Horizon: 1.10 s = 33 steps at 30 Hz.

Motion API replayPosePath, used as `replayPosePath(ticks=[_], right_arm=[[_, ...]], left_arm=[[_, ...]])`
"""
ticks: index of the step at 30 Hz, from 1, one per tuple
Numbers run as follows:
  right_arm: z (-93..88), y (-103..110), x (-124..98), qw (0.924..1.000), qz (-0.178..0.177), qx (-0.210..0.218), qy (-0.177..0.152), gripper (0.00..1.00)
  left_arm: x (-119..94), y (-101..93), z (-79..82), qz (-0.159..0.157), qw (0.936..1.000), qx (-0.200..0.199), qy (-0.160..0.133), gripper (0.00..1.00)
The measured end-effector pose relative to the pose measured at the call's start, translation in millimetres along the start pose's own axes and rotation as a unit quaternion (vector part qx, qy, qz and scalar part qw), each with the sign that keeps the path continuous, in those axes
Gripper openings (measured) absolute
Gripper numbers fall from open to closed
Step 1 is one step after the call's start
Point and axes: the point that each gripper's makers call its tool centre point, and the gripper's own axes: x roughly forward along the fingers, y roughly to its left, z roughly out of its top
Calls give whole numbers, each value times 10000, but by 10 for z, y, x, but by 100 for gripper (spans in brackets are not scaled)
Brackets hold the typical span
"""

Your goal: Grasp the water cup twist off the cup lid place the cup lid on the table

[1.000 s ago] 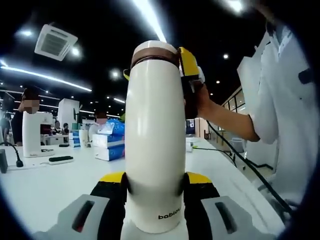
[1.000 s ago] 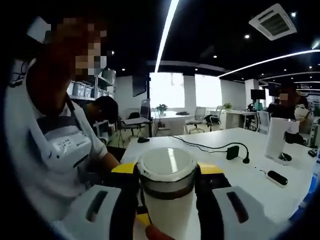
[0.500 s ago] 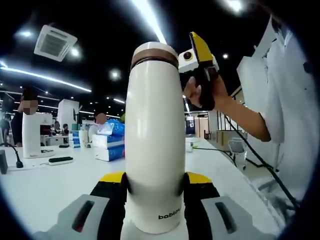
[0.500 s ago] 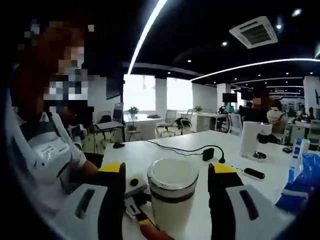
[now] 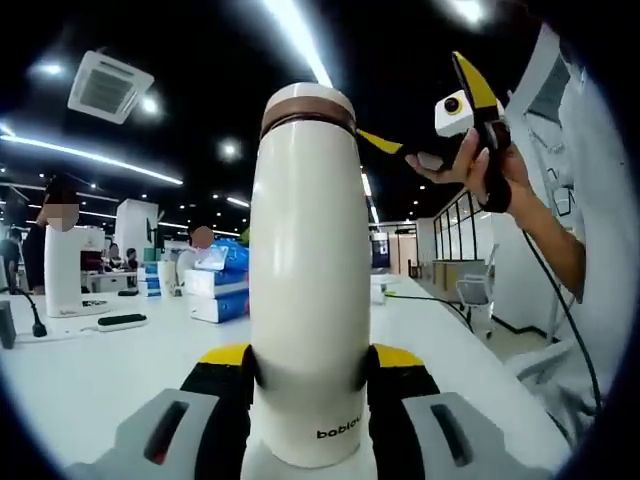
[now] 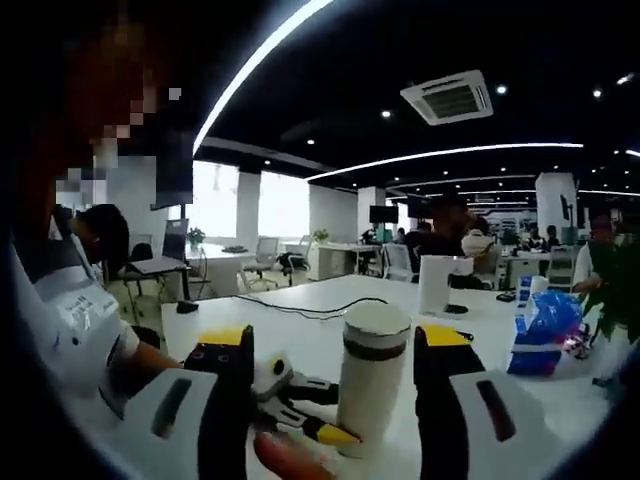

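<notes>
Left gripper view: right gripper lets go of the lid and backs off, lid still on.

Nearest, the left gripper (image 5: 309,372) has its jaws closed tight on the base of the water cup (image 5: 306,280), which stands upright between them; the brown-banded cup lid (image 5: 308,107) sits on top. Farther out, the right gripper (image 6: 333,372), clamped on the lid a second ago, now hangs well apart with jaws wide and empty, probably re-gripping for another twist.

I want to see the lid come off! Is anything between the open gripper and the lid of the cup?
Nothing visible. The right gripper is open and apart from the cup lid, with only air between them. The left gripper holds the water cup.
</notes>
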Motion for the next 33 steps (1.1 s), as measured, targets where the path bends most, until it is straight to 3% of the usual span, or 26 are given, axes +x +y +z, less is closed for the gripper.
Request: replayPosePath(ticks=[2,5,12,16,23,33], right_arm=[[-87,65,4,9999,-38,52,144,66],[-165,162,34,9998,-106,108,109,69],[-277,24,138,9980,-590,-87,192,78],[-301,-76,248,9978,-631,-56,220,80],[-220,-287,480,9977,-676,-35,80,85],[-118,-461,774,9977,-507,438,-126,85]], left_arm=[[1,2,1,-1,10000,3,-1,46],[4,5,0,0,10000,2,0,46],[12,3,-2,-2,10000,13,3,46],[18,2,-3,-3,10000,18,3,46],[30,2,-4,-5,10000,21,-1,46],[25,-3,-4,-6,10000,23,-2,46]])
